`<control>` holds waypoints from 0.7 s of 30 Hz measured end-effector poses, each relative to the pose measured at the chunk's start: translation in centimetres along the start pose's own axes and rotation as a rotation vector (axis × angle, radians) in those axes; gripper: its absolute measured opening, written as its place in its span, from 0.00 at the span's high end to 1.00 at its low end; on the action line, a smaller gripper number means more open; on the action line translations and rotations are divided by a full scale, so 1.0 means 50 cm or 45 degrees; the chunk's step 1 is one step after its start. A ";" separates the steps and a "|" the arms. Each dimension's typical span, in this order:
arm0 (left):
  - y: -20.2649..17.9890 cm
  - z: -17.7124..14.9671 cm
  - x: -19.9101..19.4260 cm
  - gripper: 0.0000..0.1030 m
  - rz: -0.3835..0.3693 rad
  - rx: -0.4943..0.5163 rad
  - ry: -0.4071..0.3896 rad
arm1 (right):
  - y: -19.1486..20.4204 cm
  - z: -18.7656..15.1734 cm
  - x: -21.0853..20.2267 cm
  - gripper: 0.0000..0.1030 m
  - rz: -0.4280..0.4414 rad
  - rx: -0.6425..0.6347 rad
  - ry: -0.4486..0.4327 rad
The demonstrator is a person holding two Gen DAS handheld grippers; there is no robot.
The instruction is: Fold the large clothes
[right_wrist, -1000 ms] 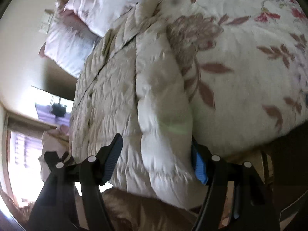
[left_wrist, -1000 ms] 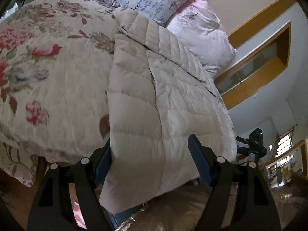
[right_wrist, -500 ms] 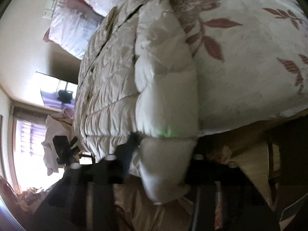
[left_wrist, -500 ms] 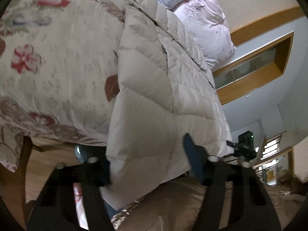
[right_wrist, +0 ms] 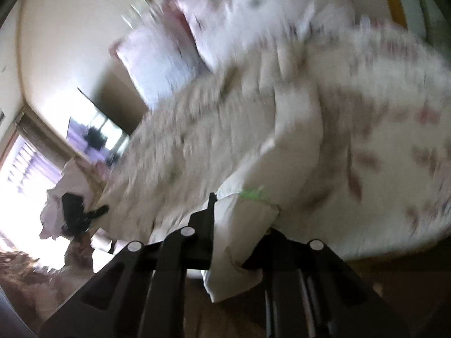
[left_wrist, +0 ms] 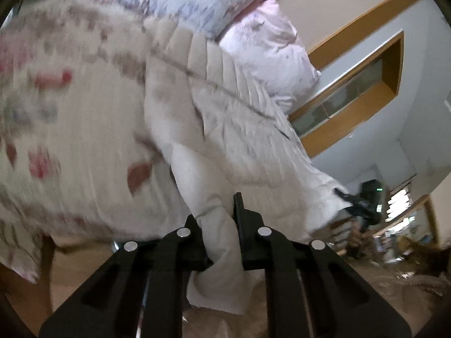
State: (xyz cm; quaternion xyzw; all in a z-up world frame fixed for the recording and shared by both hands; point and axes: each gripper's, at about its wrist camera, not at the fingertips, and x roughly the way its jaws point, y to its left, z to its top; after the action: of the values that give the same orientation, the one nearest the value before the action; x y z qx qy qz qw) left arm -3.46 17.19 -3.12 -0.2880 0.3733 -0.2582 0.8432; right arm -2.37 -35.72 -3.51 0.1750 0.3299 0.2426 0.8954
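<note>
Left claw [left_wrist: 218, 219]: jaws closing, pads pressed on a pinch of the coat [left_wrist: 225, 129] hem at the foot edge of the bed [left_wrist: 84, 129]. Loose fabric hangs below the pinch.

Right claw [right_wrist: 239, 217]: jaws closing, clamped on the coat's [right_wrist: 214, 146] other hem corner, also at the foot edge. A small green mark sits on the fabric just above the pinch. Right view heavily blurred.

Coat: pale beige, quilted, lying lengthwise up the bed from the foot edge toward the head, on a floral cover. Hem bunched and lifted where both claws grip; the rest lies on the bed.

In the left view the right claw shows as a dark shape at the coat's far hem corner [left_wrist: 363, 205].

Head of bed: two pillows [left_wrist: 253, 33], stacked, touching the coat's top end.

Beyond: cream wall, wood-trimmed recess [left_wrist: 366, 90], bright window [right_wrist: 25, 163].
</note>
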 end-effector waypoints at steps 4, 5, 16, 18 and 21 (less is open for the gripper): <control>-0.009 0.053 -0.002 0.87 0.055 0.014 -0.110 | 0.045 0.045 -0.016 0.88 -0.139 -0.133 -0.266; -0.009 0.069 -0.004 0.87 0.061 0.001 -0.152 | 0.049 0.053 -0.015 0.88 -0.172 -0.151 -0.290; 0.000 0.257 0.031 0.87 0.094 -0.057 -0.341 | 0.076 0.176 0.044 0.88 -0.407 -0.221 -0.510; 0.004 0.292 0.047 0.87 0.091 -0.063 -0.353 | 0.073 0.207 0.062 0.88 -0.422 -0.202 -0.526; 0.011 0.351 0.077 0.88 0.087 -0.070 -0.363 | 0.062 0.251 0.085 0.88 -0.431 -0.181 -0.539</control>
State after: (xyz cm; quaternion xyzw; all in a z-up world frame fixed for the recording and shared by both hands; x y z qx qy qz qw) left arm 12.58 20.18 4.40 -0.3319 0.2663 -0.1757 0.8877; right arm 7.97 -32.74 4.87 0.1009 0.1422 0.0700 0.9822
